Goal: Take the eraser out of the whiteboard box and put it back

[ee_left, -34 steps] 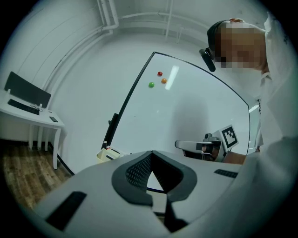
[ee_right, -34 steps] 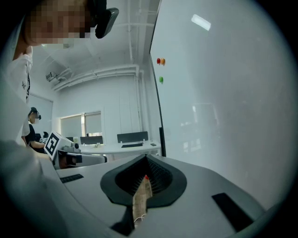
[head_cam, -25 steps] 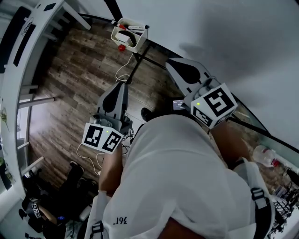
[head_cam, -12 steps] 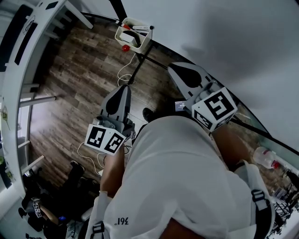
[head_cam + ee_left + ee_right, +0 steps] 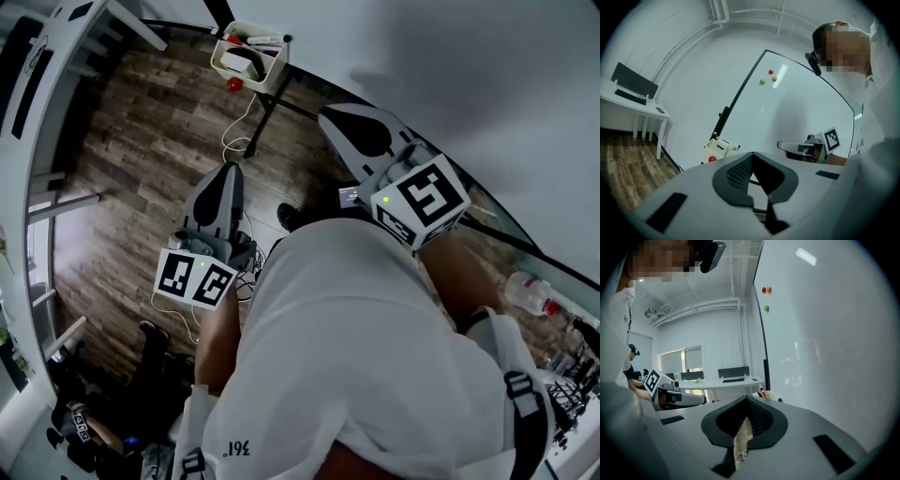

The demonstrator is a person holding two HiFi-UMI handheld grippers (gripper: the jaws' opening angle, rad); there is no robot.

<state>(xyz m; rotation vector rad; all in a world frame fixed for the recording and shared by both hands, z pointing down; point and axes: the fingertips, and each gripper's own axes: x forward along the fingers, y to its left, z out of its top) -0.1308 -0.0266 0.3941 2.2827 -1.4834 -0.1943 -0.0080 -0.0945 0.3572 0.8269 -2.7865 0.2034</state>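
Left tongs (image 5: 225, 173) and right tongs (image 5: 336, 120) both sit slightly higher and further left in the head view than a second ago. The whiteboard box (image 5: 274, 67) has slid the same way by about as much. I judge that the camera on my head turned and that my hands came no nearer to anything. For the task this changes nothing: both tongs are well apart from the box.

At the upper left of the frame, the pale box hangs at the foot of the whiteboard (image 5: 450, 84), above the wooden floor (image 5: 141, 141). Inside lies a pale block with a dark stripe, which I take to be the eraser (image 5: 242, 64).

Left of centre, the left tongs point toward the box, jaws closed together with nothing between them.

Right of centre, the right tongs run alongside the whiteboard, jaws closed to a thin slit and also empty.

An eraser resting in the box suits either a moment before it is lifted out or one after its return.
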